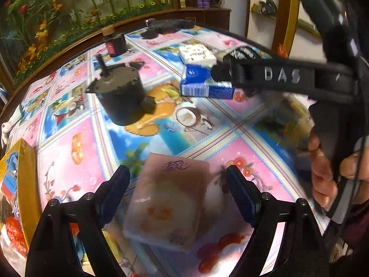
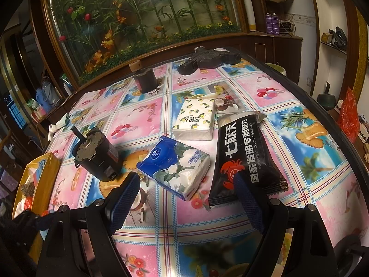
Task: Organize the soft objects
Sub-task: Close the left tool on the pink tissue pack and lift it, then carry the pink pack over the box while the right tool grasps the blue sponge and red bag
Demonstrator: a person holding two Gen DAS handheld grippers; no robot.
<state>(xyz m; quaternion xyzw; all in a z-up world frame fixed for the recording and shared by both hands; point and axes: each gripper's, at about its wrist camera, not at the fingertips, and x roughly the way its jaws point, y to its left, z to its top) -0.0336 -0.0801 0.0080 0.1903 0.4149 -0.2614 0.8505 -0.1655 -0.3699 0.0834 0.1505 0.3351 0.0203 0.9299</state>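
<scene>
Left tool spread wide, nothing pinched; pink tissue pack lies flat on the worktop directly between its fingers, long axis running 12 to 6, so the flanks face the pads. Judgement: left hand is nearer this pack; closing should catch it across the narrow width. Right tool also spread, empty, hovering above the blue floral tissue pack at 12, long axis slanting 10 to 4. Black snack packet sits just beside at 1, partly behind the right finger; white lemon-print tissue pack farther at 12. Yellow box at 9, likely destination. Dark motor at 10.
</scene>
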